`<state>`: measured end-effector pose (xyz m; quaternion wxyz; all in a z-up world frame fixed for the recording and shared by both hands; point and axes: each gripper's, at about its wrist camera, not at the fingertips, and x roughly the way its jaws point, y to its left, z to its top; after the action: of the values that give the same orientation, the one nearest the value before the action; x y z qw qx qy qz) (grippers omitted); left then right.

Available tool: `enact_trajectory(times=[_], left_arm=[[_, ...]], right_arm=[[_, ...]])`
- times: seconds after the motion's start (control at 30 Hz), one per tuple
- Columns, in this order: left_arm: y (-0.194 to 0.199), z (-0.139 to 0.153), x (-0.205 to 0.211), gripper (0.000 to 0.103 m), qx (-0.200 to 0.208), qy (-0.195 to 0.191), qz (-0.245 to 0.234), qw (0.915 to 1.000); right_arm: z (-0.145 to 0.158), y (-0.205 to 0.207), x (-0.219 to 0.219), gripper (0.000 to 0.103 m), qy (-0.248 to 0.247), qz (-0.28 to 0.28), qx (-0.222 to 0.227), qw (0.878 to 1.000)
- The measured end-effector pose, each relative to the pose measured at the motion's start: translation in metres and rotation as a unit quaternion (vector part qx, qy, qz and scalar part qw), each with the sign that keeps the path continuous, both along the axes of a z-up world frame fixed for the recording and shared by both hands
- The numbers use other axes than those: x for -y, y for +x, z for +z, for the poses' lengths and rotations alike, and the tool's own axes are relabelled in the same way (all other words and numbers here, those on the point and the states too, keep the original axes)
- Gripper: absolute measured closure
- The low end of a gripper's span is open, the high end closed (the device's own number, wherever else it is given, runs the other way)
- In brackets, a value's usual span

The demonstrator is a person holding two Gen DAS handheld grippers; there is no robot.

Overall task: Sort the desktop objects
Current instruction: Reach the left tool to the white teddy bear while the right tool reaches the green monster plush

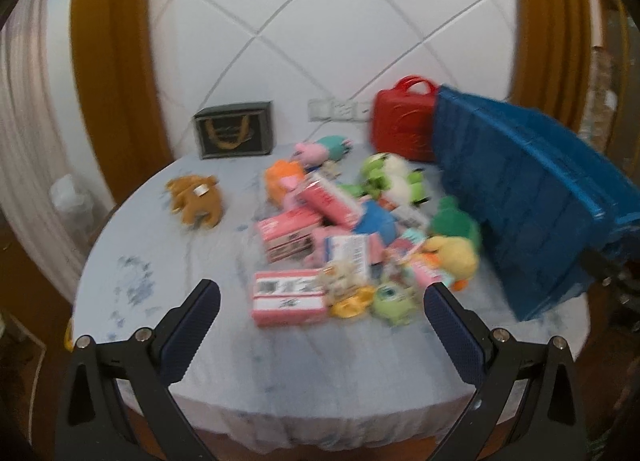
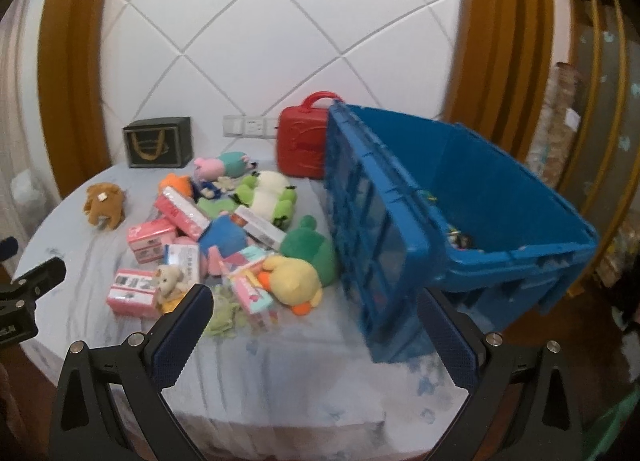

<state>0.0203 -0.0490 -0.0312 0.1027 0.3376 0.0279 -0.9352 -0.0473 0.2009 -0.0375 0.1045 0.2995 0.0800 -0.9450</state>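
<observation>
Black angular frames on both, left gripper [image 1: 322, 315] and right gripper [image 2: 314, 319]; silver round screws at the knuckles; dark blue textured pads [image 1: 198, 325] lining the jaws.

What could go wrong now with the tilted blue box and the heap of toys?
The blue crate is tilted, one corner lifted off the table; it may drop onto the green plush or tip further. The few small items inside may spill. Both tools are open and hold nothing.

White diamond-quilted wall [image 2: 260, 41], brown wooden frames [image 1: 108, 61], round clothed table [image 1: 300, 361]
</observation>
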Motion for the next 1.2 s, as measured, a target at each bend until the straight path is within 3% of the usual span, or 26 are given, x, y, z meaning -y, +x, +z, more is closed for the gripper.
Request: enact_trajectory(times=[0.1,0.23,0.43,0.53,0.6,0.77,0.9,1.07,1.13,1.2], left_arm=[[-0.001,-0.016,0.02,0.0,0.018,-0.015,0.03,0.9993],[-0.012,-0.049,0.056,0.0,0.05,0.006,0.046,0.9977],[-0.052,-0.101,0.09,0.0,0.095,0.035,0.027,0.9945],[-0.081,-0.122,0.092,0.0,0.108,0.048,-0.007,0.993],[-0.098,-0.132,0.087,0.0,0.115,0.051,-0.03,0.9916],[-0.141,-0.163,0.056,0.005,0.136,0.075,-0.098,0.9831],[-0.164,-0.18,0.024,0.015,0.146,0.088,-0.124,0.9775],[-0.189,-0.2,0.004,0.027,0.164,0.114,-0.101,0.9746],[-0.195,-0.214,0.003,0.042,0.179,0.113,-0.087,0.9735],[-0.193,-0.221,0.006,0.048,0.177,0.097,-0.081,0.9761]], right_arm=[[-0.016,-0.016,0.011,0.0,-0.007,0.022,0.02,1.0],[-0.045,-0.038,0.031,0.0,0.002,0.041,0.06,0.997],[-0.093,-0.066,0.072,0.002,-0.008,0.067,0.116,0.991],[-0.116,-0.079,0.097,0.02,0.009,0.062,0.14,0.988],[-0.129,-0.087,0.107,0.041,0.009,0.053,0.157,0.986],[-0.158,-0.1,0.107,0.041,0.006,0.008,0.19,0.982],[-0.173,-0.105,0.085,0.041,0.008,-0.02,0.205,0.979],[-0.185,-0.118,0.071,0.041,0.008,-0.012,0.216,0.976],[-0.192,-0.124,0.069,0.041,0.001,0.0,0.226,0.974],[-0.199,-0.128,0.072,0.04,-0.006,0.018,0.235,0.972]])
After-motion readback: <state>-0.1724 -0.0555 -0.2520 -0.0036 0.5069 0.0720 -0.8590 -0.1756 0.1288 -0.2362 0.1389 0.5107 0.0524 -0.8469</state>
